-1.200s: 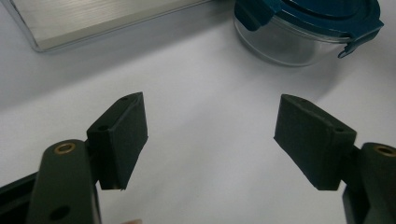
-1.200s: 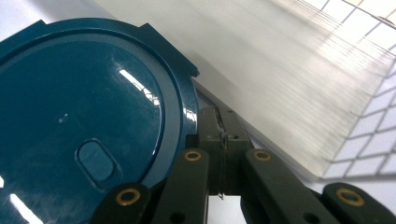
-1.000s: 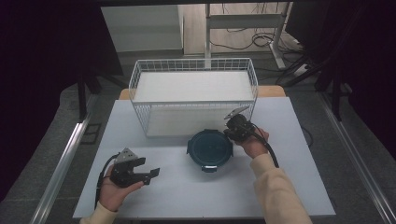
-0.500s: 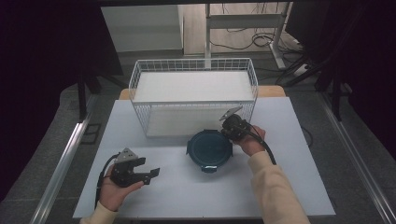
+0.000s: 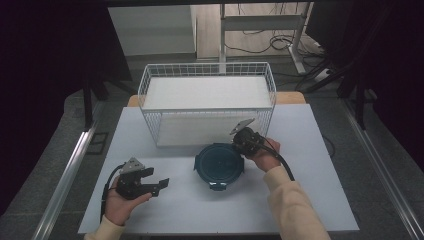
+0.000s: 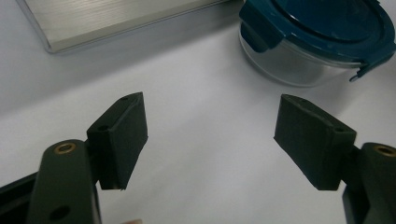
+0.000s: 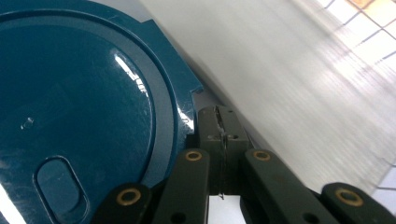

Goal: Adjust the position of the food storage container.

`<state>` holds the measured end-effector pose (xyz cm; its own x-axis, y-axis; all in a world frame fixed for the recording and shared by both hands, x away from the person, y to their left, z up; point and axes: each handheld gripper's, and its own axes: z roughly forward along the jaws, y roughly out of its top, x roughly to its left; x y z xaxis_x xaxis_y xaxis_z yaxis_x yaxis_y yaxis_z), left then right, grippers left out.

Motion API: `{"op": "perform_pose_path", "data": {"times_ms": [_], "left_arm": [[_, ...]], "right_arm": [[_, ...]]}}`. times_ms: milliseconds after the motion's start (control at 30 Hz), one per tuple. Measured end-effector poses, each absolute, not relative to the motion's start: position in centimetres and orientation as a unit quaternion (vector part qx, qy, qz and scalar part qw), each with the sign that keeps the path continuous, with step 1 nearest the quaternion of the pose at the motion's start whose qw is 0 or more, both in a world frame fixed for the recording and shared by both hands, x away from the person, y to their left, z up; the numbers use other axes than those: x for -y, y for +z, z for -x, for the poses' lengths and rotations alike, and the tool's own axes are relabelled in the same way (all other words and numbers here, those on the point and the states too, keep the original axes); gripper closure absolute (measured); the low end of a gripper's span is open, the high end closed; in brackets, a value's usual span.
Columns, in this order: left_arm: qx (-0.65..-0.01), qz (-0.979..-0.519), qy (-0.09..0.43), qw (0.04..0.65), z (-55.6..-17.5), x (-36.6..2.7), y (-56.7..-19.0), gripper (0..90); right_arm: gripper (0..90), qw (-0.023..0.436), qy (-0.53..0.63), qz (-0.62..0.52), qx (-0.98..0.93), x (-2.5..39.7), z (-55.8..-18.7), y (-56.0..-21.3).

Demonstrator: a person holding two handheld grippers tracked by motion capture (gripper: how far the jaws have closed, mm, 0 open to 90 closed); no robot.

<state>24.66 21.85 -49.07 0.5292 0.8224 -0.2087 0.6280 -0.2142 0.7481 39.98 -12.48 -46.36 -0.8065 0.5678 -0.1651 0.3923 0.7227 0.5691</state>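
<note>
Right gripper point(image 5: 242, 143) has closed in on container lid point(image 5: 218, 162)

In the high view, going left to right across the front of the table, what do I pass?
Left gripper, open, in the person's left hand → round container with the dark teal lid → right gripper, shut at the lid's edge, in the right hand.

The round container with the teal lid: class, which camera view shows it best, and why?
The high view: the whole container lies on the table before the wire basket. The left gripper view adds its clear wall under the lid. The right gripper view gives a close crop of the lid beside the shut right gripper.
</note>
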Motion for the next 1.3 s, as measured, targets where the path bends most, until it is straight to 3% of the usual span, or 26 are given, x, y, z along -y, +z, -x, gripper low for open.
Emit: {"op": "perform_pose_path", "data": {"times_ms": [1300], "left_arm": [[-0.477, -0.763, 0.118, 0.421, -24.6, -22.1, -48.8, 25.2]], "right_arm": [[90.0, 0.138, 0.271, -0.217, -0.927, 9.7, -36.6, -46.5]]}}
